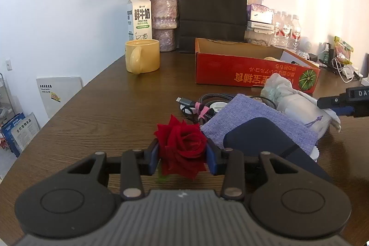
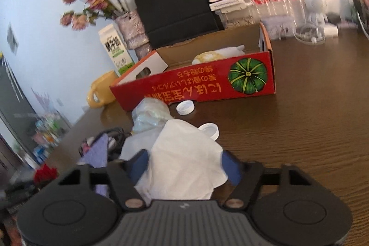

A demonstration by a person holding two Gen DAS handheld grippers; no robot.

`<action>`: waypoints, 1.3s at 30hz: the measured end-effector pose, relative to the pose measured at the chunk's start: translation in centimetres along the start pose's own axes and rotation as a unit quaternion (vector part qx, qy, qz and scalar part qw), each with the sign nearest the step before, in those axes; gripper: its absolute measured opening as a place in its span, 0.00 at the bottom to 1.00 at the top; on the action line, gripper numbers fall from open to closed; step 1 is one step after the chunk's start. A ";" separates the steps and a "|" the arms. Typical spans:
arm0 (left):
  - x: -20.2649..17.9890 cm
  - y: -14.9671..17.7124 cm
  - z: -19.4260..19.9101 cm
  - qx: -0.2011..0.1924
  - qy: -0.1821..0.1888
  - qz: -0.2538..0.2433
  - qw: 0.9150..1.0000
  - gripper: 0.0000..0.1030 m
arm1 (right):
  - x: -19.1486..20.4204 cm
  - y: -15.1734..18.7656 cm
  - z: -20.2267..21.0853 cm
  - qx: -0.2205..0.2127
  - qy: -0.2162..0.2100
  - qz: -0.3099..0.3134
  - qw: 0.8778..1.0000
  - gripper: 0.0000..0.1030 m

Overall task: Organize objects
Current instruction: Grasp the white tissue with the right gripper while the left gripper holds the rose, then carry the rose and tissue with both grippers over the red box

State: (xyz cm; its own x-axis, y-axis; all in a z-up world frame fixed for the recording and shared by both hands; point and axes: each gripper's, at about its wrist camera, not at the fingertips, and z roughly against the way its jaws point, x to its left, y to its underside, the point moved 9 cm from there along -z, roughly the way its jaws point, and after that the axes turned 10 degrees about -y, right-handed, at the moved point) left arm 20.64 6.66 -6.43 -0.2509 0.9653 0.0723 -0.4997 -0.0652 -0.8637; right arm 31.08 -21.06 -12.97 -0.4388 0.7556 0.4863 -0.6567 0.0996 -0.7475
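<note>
Two claws are loaded, as I read it. Nearest to me, my left claw (image 1: pixel 182 158) is clamped on a red rose (image 1: pixel 181 149), its blue pads pressing the bloom from both sides, a bit of green stem showing below; it hangs just over the brown surface (image 1: pixel 103 112). My right claw (image 2: pixel 184 165) has a white tissue (image 2: pixel 184 158) bunched between its fingers, and the pads look to be touching it on both sides, so I take it as gripped, though the blur makes that a judgement.

Just beyond the rose lie a dark blue pouch (image 1: pixel 260 137) on a purple cloth bag (image 1: pixel 249 117), then a tangle of cables (image 1: pixel 203 105) and a crumpled plastic bag (image 1: pixel 279 87). Two white bottle caps (image 2: pixel 185 107) sit on the bare wood past the tissue.

Farther on stands the red cardboard box (image 2: pixel 207 84), open at the top, its long side lying across my view. It is straight ahead of the right claw and ahead and to the right of the left, so the right hand seems nearer to it. If the box is where things go, I would carry the tissue forward and over that near wall.

Behind it are a yellow mug (image 1: pixel 141 55), a milk carton (image 1: pixel 139 15), a vase of dried roses (image 1: pixel 165 15) and a black paper bag (image 1: pixel 213 13).
</note>
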 end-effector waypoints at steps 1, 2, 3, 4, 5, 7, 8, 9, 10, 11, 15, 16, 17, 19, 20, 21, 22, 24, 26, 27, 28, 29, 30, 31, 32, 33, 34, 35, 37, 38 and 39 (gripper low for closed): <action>0.0 0.0 0.0 0.000 -0.001 0.000 1.000 0.40 | -0.2 -0.2 0.1 -0.003 0.002 -0.002 1.000 0.43; 0.1 0.0 0.0 0.000 -0.002 0.000 1.000 0.40 | -0.3 -0.2 0.1 -0.002 0.009 -0.001 1.000 0.28; 0.1 0.0 0.1 0.000 -0.002 0.000 1.000 0.40 | -0.5 0.0 0.0 0.002 0.014 -0.002 1.000 0.13; 0.1 0.0 0.1 0.000 -0.002 0.000 1.000 0.40 | -0.7 0.2 -0.2 0.008 0.015 -0.003 1.000 0.09; 0.1 0.0 0.1 -0.001 -0.002 0.001 1.000 0.40 | -0.8 0.4 -0.3 0.012 0.016 -0.001 1.000 0.08; 0.0 -0.1 0.2 -0.002 -0.001 0.001 1.000 0.40 | -0.8 0.6 -0.2 0.008 0.019 0.008 1.000 0.05; 0.0 -0.1 0.3 -0.002 -0.001 0.000 1.000 0.40 | -0.6 0.4 0.0 0.002 0.019 0.013 1.000 0.04; 0.0 -0.1 0.3 -0.003 -0.001 0.000 1.000 0.40 | -0.4 0.3 0.3 -0.006 0.021 0.020 1.000 0.03; 0.0 -0.2 0.3 -0.004 -0.001 0.000 1.000 0.40 | -0.3 0.1 0.6 -0.014 0.022 0.026 0.999 0.02; 0.1 -0.2 0.3 -0.005 -0.001 0.000 1.000 0.40 | -0.1 -0.1 0.9 -0.022 0.021 0.031 0.999 0.02; 0.2 -0.6 0.6 -0.011 -0.003 0.002 1.000 0.40 | 0.3 -1.2 2.2 -0.047 0.022 0.046 0.998 0.01; 0.2 -0.8 0.6 -0.012 -0.002 0.002 1.000 0.40 | 0.5 -1.5 2.5 -0.053 0.022 0.048 0.997 0.01; 0.2 -0.9 0.7 -0.014 -0.002 0.002 1.000 0.40 | 0.6 -1.7 2.9 -0.058 0.021 0.051 0.997 0.01; 0.0 -1.1 0.8 -0.017 -0.001 0.002 1.000 0.40 | 0.8 -2.1 3.4 -0.066 0.021 0.056 0.996 0.01; -0.1 -1.2 0.8 -0.017 0.000 0.001 1.000 0.40 | 0.8 -2.2 3.6 -0.068 0.021 0.058 0.996 0.01; -0.1 -1.2 0.8 -0.018 0.002 0.001 1.000 0.40 | 0.8 -2.3 3.6 -0.067 0.022 0.059 0.996 0.02; -0.3 -1.2 0.9 -0.017 0.003 0.000 1.000 0.40 | 0.8 -2.3 3.5 -0.062 0.026 0.063 0.996 0.05; -0.4 -1.1 0.8 -0.016 0.005 -0.002 1.000 0.40 | 0.3 -2.1 3.0 -0.048 0.053 0.070 0.995 0.35; -0.5 -1.0 0.8 -0.015 0.005 -0.003 1.000 0.40 | -0.4 -2.1 2.1 -0.034 0.077 0.070 0.994 0.72; -0.6 -1.0 0.8 -0.015 0.006 -0.003 1.000 0.40 | -0.9 -2.1 1.4 -0.026 0.091 0.074 0.993 0.86; -0.6 -1.0 0.8 -0.015 0.006 -0.003 1.000 0.40 | -1.3 -2.2 0.7 -0.015 0.107 0.077 0.991 0.88; -0.6 -1.0 0.9 -0.015 0.006 -0.004 1.000 0.40 | -1.7 -2.2 0.1 -0.007 0.117 0.079 0.990 0.88; -0.6 -1.0 0.9 -0.015 0.005 -0.004 1.000 0.40 | -1.9 -2.3 -0.6 0.000 0.123 0.081 0.989 0.89; -0.6 -1.0 0.9 -0.014 0.005 -0.004 1.000 0.40 | -2.1 -2.3 -1.2 0.009 0.129 0.082 0.988 0.90; -0.6 -1.0 0.9 -0.014 0.004 -0.004 1.000 0.40 | -2.2 -2.3 -1.9 0.018 0.134 0.086 0.987 0.92; -0.5 -1.0 0.8 -0.014 0.003 -0.004 1.000 0.40 | -2.3 -2.3 -2.6 0.026 0.138 0.091 0.986 0.93; -0.5 -1.0 0.8 -0.013 0.002 -0.004 1.000 0.40 | -2.4 -2.2 -3.2 0.036 0.142 0.095 0.985 0.93; -0.5 -0.9 0.8 -0.013 0.002 -0.004 1.000 0.40 | -2.5 -2.0 -3.8 0.047 0.144 0.096 0.984 0.93; -0.4 -1.0 0.7 -0.012 0.001 -0.004 1.000 0.40 | -2.6 -1.4 -4.7 0.060 0.140 0.095 0.984 0.97; -0.3 -1.0 0.7 -0.012 0.000 -0.004 1.000 0.40 | -2.5 -1.2 -4.9 0.059 0.138 0.096 0.984 1.00; -0.3 -1.0 0.6 -0.012 0.000 -0.004 1.000 0.40 | -2.6 -1.1 -4.9 0.057 0.141 0.096 0.984 1.00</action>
State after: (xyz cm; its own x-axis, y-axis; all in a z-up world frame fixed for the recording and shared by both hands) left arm 20.71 6.24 -5.26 -0.2466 0.9659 0.0793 -0.4817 -0.0512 -0.8748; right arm 35.94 -20.00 -15.61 -0.3839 0.9048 0.1841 -0.6498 -0.1230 -0.7501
